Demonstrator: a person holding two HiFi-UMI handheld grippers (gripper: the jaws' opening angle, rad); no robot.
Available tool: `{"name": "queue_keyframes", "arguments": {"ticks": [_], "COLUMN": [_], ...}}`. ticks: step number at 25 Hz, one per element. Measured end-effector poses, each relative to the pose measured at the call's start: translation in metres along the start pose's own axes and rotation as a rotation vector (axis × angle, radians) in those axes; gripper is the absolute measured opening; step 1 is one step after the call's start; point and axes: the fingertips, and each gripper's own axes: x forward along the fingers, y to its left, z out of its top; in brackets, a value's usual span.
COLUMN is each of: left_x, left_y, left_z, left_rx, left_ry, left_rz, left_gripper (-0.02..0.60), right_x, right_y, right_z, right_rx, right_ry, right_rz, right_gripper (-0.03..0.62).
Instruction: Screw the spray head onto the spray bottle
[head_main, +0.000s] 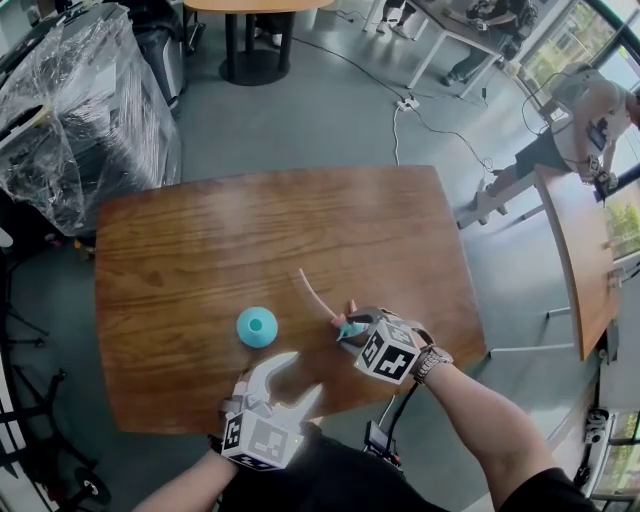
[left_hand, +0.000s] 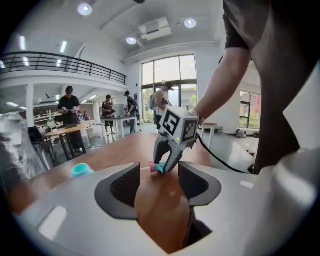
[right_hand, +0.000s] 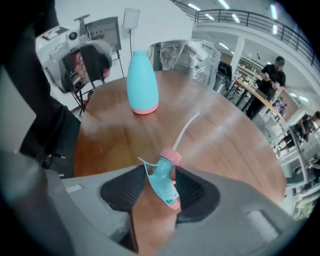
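My R gripper (right_hand: 160, 189) pinches the head (right_hand: 161, 176), tube pointing far. L gripper (left_hand: 159, 186) has jaws spread w/ nothing between. Bottle (head_main: 257, 327) stands upright just far of it on the table (head_main: 200, 250).

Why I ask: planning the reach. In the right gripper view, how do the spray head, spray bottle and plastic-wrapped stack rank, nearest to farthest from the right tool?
1. spray head: gripped in the jaws of the right tool.
2. spray bottle: upright on the table, ahead and left.
3. plastic-wrapped stack: beyond the table's far edge.
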Motion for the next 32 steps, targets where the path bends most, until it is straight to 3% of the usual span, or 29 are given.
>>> {"name": "queue_keyframes", "arguments": {"ticks": [4, 6, 19, 26, 32], "left_x": [0.043, 0.053, 0.063, 0.064, 0.062], "left_y": [-0.021, -0.028, -0.054, -0.071, -0.064], "left_z": [-0.044, -0.056, -0.060, -0.059, -0.056], "left_rx": [0.041, 0.041, 0.026, 0.049, 0.004], "left_ry": [0.214, 0.268, 0.282, 0.295, 0.289], "left_rz": [-0.088, -0.124, -0.223, -0.276, -0.244], "left_gripper": [0.226, 0.168, 0.104, 0.056, 0.029], "right_x": [-0.004, -0.007, -0.011, -0.014, -0.022], "right_y": [0.019, 0.030, 0.071, 0.089, 0.090], "right_z": [0.001, 0.002, 0.004, -0.002, -0.002], "right_rx": [0.063, 0.073, 0.078, 0.015, 0.008], "right_ry": [-0.044, -0.060, -0.100, -0.093, -0.109], "right_rz": [0.026, 0.040, 0.061, 0.083, 0.057], "right_gripper": [0.183, 0.183, 0.181, 0.175, 0.175]}}
